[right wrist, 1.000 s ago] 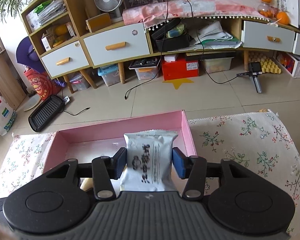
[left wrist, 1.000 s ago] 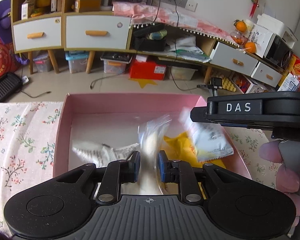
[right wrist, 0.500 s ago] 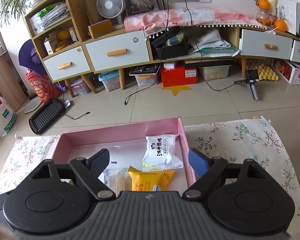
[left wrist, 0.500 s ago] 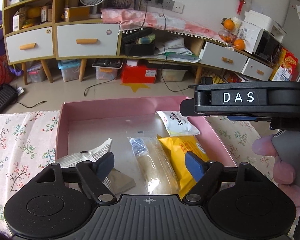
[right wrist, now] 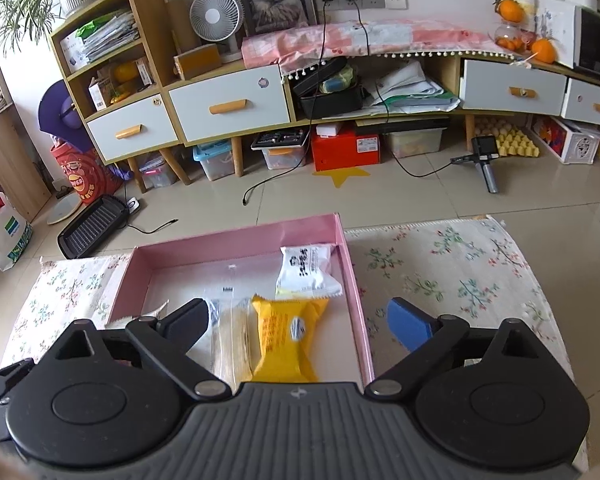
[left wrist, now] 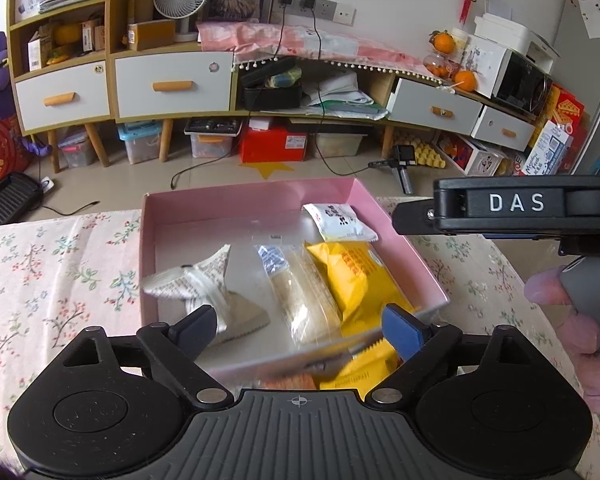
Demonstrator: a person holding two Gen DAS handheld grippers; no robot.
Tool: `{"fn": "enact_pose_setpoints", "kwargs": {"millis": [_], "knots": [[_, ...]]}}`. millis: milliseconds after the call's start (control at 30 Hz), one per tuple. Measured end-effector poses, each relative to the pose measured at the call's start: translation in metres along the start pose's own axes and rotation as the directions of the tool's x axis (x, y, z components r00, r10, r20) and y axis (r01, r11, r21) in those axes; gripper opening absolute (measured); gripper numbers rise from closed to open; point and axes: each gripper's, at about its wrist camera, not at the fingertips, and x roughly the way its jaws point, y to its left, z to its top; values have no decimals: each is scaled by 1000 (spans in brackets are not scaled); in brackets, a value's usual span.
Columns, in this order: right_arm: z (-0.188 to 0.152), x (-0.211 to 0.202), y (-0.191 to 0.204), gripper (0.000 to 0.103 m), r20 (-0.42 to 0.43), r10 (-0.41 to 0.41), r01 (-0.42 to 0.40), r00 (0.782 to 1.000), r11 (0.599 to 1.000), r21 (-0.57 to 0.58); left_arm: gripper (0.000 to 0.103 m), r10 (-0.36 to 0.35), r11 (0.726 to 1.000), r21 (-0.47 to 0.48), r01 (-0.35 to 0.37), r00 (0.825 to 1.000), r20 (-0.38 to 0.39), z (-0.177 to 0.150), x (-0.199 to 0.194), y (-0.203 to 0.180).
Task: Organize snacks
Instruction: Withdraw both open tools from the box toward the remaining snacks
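A pink box [left wrist: 260, 200] holds several snack packs. A white printed pack [left wrist: 338, 222] lies at its far right, with a yellow pack [left wrist: 352, 276], a clear biscuit pack [left wrist: 300, 292] and a grey-white pack [left wrist: 204, 284] nearer. My left gripper [left wrist: 300, 328] hovers above the box's near edge, its jaws opening, nothing pressed between them. My right gripper [right wrist: 300, 322] hangs over the yellow pack [right wrist: 286, 336], below the white pack [right wrist: 306, 270], jaws also opening and holding nothing. A hand [left wrist: 580, 320] holds the right gripper's body [left wrist: 516, 204] beside the box.
A floral tablecloth [right wrist: 452, 264] covers the table around the box [right wrist: 236, 240]. Another yellow pack [left wrist: 364, 364] and something orange [left wrist: 288, 382] lie just outside the near wall. Beyond the far table edge are bare floor and a long cabinet [right wrist: 228, 108].
Both grippers opened: the left let go of the clear pack, the right of the white pack, and both packs now lie in the box. Both grippers drew back and rose.
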Motion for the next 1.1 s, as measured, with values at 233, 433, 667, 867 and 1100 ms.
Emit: {"fn": "enact_pose_setpoints", "kwargs": {"millis": [233,433,667,867,1100], "knots": [[-14,-18,2,99,-6,-5,5,1000,1000,-10,94,3,1000,24,-3,1000,-17,-15,-23,-2],[-27,-33,5,100,-13,0,0,1000,1000,-18,97,10,999,32,-9,1000,-24,-25,-42,-1],[-41,-51,13,102,-14,-9,8,1000,999,-47,99,19,999,43,-17,999,-31,-37,-63,1],[-53,-59,20,103,-33,-22,20,999,999,-50,100,13,1000,29,-12,999,-34,-50,-75,5],[-70,-61,24,103,-54,-14,12,998,999,-32,100,29,999,29,-28,999,-38,-67,-81,11]]}}
